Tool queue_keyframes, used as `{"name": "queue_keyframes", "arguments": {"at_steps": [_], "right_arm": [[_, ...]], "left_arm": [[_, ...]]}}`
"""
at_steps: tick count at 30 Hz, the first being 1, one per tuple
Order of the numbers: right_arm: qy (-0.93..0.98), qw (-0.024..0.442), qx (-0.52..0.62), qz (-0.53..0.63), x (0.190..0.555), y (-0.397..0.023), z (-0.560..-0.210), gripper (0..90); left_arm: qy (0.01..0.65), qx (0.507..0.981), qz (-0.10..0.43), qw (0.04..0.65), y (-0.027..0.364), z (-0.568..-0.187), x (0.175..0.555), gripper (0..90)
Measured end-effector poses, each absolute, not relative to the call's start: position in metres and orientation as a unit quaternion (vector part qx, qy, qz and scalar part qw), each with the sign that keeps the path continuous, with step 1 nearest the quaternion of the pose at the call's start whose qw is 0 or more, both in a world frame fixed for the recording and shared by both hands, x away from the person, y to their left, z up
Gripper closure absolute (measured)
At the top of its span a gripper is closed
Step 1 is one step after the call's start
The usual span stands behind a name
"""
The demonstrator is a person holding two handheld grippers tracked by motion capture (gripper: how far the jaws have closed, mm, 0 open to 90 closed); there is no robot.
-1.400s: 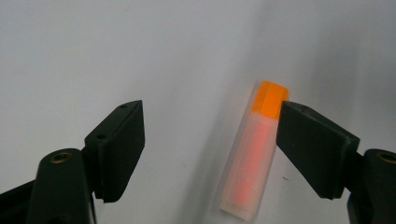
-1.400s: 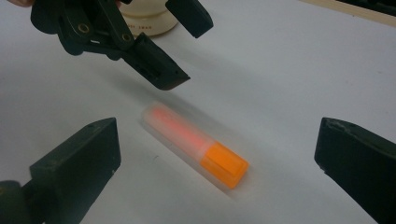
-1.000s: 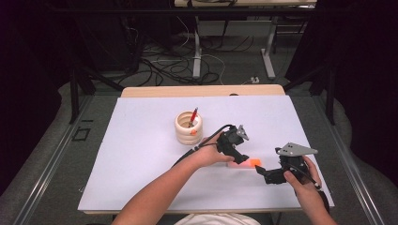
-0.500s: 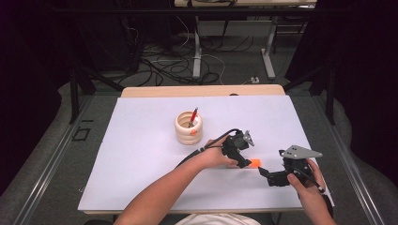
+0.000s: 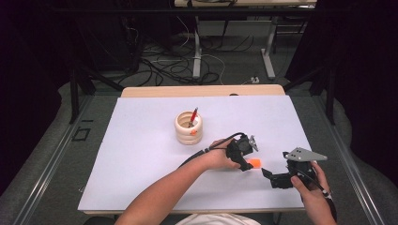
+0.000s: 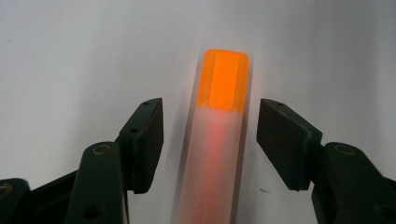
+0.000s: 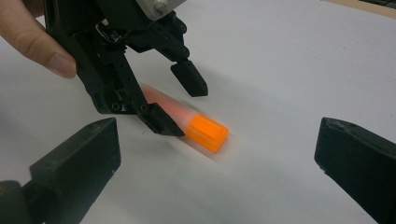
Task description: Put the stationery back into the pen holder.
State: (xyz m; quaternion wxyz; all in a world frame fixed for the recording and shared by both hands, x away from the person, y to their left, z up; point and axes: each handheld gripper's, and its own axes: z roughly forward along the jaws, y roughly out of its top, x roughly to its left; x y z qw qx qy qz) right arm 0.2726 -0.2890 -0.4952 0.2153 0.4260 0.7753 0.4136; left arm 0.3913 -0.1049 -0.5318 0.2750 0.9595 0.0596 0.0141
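Observation:
An orange-capped highlighter (image 6: 219, 135) with a pale translucent barrel lies flat on the white table (image 5: 141, 154). My left gripper (image 6: 210, 126) straddles it, one jaw on each side with a gap to the barrel. Its jaws have just been closing, and they stand open around the highlighter without touching it. In the high view the left gripper (image 5: 245, 161) sits low over the highlighter (image 5: 254, 163). My right gripper (image 5: 265, 173) rests a little to the right, pointed at the cap, open and holding nothing. The right gripper view shows the left gripper (image 7: 180, 105) over the highlighter (image 7: 205, 133).
A cream ringed pen holder (image 5: 189, 127) with a red pen (image 5: 193, 116) in it stands at the middle of the table, behind the left hand. A wooden strip (image 5: 202, 90) borders the far edge. Cables lie on the floor beyond.
The left gripper has moved right and down over the highlighter. Its jaws stand narrower than before. The right gripper has kept its place.

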Motion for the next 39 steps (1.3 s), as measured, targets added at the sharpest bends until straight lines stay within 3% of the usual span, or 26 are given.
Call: {"name": "queue_keyframes", "arguments": {"at_steps": [24, 39], "right_arm": [[0.777, 0.215, 0.423, 0.413, 0.2752, -0.2874, -0.4966, 0.1], [0.777, 0.214, 0.423, 0.414, 0.2756, -0.2877, -0.4966, 0.1]], "left_arm": [[0.056, 0.967, -0.01, 0.247, -0.1054, -0.535, 0.3912, 64.1], [0.06, 0.969, -0.009, 0.238, -0.1054, -0.5332, 0.3911, 64.6]]}}
